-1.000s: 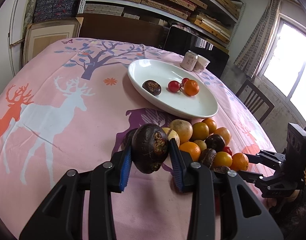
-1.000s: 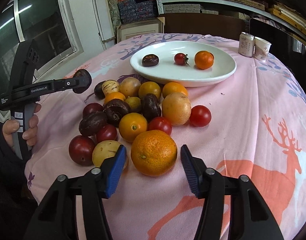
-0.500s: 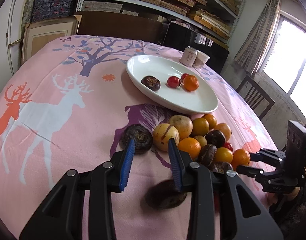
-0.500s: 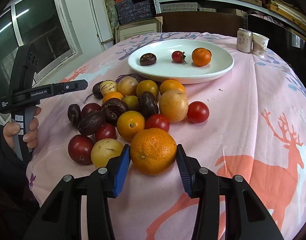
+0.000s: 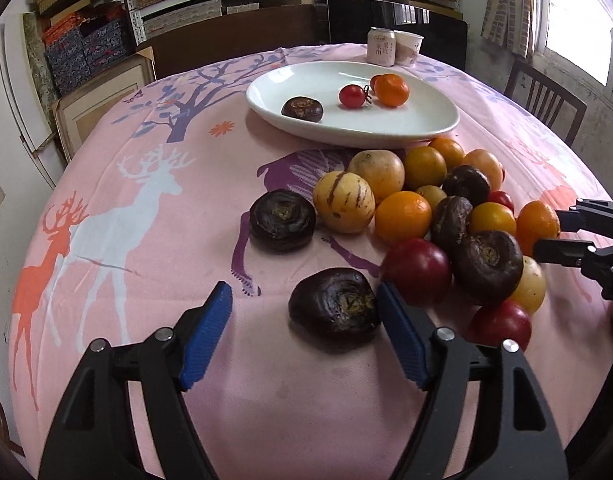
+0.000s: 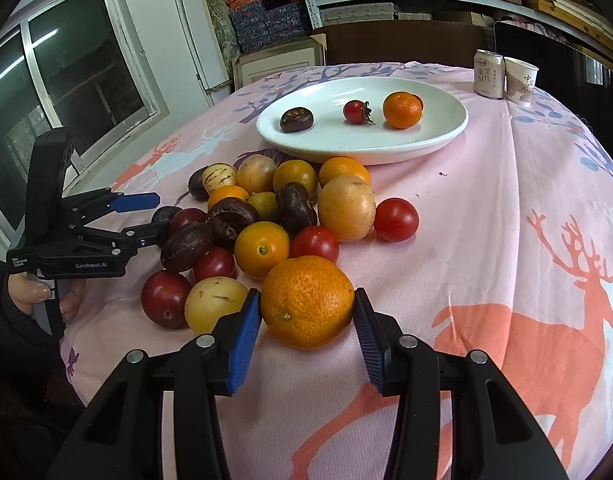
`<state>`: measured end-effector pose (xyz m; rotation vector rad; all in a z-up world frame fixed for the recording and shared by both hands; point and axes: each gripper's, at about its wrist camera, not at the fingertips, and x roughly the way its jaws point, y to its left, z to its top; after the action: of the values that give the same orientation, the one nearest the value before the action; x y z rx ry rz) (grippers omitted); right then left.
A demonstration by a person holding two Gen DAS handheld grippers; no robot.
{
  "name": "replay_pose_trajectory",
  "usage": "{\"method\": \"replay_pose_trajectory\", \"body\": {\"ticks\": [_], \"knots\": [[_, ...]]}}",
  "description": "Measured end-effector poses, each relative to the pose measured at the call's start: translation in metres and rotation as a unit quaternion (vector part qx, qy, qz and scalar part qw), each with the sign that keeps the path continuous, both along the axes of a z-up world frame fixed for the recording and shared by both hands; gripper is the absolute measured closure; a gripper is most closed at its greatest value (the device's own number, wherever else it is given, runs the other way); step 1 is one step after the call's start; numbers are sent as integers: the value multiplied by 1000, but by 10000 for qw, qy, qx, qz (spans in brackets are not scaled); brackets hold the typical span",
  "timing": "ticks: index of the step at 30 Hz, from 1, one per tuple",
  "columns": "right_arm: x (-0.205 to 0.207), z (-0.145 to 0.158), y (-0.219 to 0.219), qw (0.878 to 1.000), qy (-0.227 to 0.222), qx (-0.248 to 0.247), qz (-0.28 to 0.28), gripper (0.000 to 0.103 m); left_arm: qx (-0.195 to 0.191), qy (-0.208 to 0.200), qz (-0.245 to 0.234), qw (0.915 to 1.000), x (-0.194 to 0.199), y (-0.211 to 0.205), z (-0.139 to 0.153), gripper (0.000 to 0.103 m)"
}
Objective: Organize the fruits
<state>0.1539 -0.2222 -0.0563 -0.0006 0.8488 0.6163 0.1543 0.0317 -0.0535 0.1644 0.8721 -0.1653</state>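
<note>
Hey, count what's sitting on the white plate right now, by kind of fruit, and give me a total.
On the white plate:
Dark water chestnut: 1
Cherry tomatoes: 2, one in plain view, one mostly hidden behind the mandarin
Mandarin: 1
Total: 4

Both views are lit by soft daylight. In the left wrist view a window (image 5: 578, 20) at the upper right is blown out to white, with a purple fringe beside it. Faint shadows are cast under the fruit and the plate (image 5: 426, 128). Straight lines are bent by the fisheye, and the corners are darkened. The table (image 6: 506, 208) is rendered sharp, without motion blur.
</note>
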Motion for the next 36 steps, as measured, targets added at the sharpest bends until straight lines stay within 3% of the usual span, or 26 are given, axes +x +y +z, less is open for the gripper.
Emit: {"method": "replay_pose_trajectory", "body": {"ticks": [3, 8, 10, 13, 15, 17, 22, 24, 27, 29, 32, 33, 34, 35, 36], "knots": [[0, 0, -2, 10000, 30, 69, -2, 56, 104, 50, -324, 9994, -7, 2, 3, 34], [3, -3, -3, 9997, 154, 177, 32, 55, 873, -41, -890, 9922, -18, -10, -4, 38], [3, -3, -2, 9997, 163, 184, 35, 55, 979, -135, -992, 9902, -15, -17, -5, 39], [3, -2, -3, 9997, 152, 207, 20, 55, 945, -88, -1049, 9899, -4, -23, -5, 42], [3, -2, -4, 9996, 148, 235, 7, 55, 796, -1, -1147, 9902, 0, -25, -4, 54], [3, -3, -5, 9996, 151, 246, 10, 55, 783, 13, -1193, 9898, -1, -27, -5, 57], [2, -3, -5, 9996, 142, 231, 17, 55, 680, 47, -1149, 9910, -3, -25, -5, 58], [1, -2, -4, 9998, 114, 173, 8, 55, 710, 38, -1136, 9910, -5, -27, -6, 58], [3, -1, -1, 9999, 85, -66, -132, 43, 772, 32, -1081, 9911, -5, -27, -6, 52], [2, 0, 6, 9993, 2, -339, -170, 44, 764, 41, -924, 9928, -3, -24, -6, 41], [0, 1, 11, 9987, -155, -472, -130, 45, 509, 172, -864, 9948, 0, -15, -6, 39], [0, 1, 10, 9989, -147, -429, -111, 56, 415, 208, -875, 9951, 0, -13, -6, 42], [1, 1, 8, 9992, -137, -358, -109, 56, 278, 252, -921, 9950, 0, -12, -6, 46], [1, 1, 6, 9994, -118, -309, -116, 56, 133, 297, -1013, 9943, -1, -11, -6, 58], [1, 1, 5, 9995, -104, -268, -122, 57, 133, 279, -1031, 9942, -3, -12, -6, 58]]}}
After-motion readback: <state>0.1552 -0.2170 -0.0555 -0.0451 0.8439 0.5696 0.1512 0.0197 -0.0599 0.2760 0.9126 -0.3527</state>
